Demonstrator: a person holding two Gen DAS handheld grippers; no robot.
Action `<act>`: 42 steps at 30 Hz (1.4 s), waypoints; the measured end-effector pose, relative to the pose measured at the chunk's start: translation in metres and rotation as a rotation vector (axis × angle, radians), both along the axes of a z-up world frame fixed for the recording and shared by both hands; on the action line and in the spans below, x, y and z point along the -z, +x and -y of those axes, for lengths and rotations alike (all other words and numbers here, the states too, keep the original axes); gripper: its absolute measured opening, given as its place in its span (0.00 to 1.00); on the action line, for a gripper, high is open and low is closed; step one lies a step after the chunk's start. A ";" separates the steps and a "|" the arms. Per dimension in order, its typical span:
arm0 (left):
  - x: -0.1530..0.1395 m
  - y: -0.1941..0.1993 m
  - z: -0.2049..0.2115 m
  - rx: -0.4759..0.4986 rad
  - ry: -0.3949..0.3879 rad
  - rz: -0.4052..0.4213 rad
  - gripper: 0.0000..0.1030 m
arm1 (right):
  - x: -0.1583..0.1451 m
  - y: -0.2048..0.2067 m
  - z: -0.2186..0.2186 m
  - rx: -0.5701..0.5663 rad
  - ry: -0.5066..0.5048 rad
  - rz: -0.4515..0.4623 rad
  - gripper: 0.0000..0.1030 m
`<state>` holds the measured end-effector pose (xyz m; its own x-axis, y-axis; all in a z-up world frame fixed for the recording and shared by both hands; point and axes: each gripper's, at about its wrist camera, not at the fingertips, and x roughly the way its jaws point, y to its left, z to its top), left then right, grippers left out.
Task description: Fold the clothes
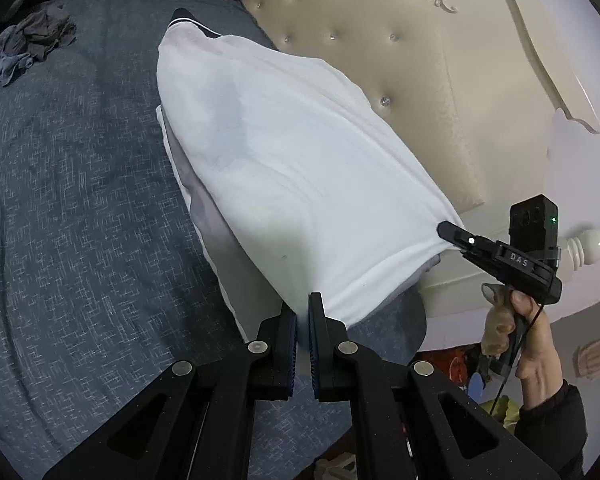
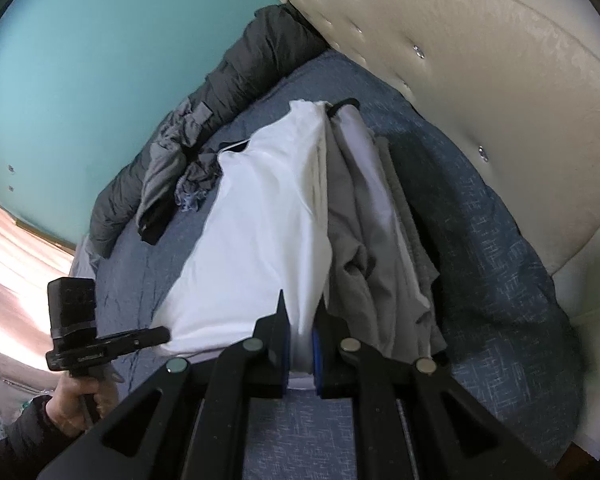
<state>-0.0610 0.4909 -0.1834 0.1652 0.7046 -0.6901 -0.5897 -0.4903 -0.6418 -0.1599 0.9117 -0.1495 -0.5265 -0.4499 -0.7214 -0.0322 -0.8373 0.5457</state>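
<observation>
**White shirt held up over the bed**

Far left on the blue bedspread (image 1: 80, 184) lies a crumpled grey garment (image 1: 32, 44). My left gripper (image 1: 302, 312) is clamped on the hem of the white shirt (image 1: 292, 168), which hangs stretched above the bedspread. Further right, my right gripper (image 2: 300, 320) pinches the hem's other corner, with the cream tufted headboard (image 1: 380, 40) behind
</observation>
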 end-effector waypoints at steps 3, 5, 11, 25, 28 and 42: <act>-0.002 0.000 0.000 0.009 0.008 -0.003 0.05 | -0.003 0.007 0.000 -0.002 -0.005 -0.003 0.07; -0.006 0.001 0.001 0.016 0.014 -0.006 0.05 | -0.001 0.011 -0.001 0.002 -0.013 0.004 0.07; 0.000 0.002 0.000 0.023 -0.009 -0.002 0.05 | 0.011 0.018 0.002 0.013 -0.003 0.029 0.06; -0.013 -0.001 0.013 -0.014 -0.006 -0.052 0.06 | -0.016 0.028 -0.013 0.121 0.112 -0.073 0.23; -0.028 -0.004 0.014 -0.030 -0.001 -0.144 0.06 | -0.029 0.024 -0.006 0.099 0.127 -0.127 0.23; 0.012 0.008 -0.025 0.060 -0.023 -0.115 0.06 | 0.012 -0.029 0.025 0.004 0.226 0.019 0.16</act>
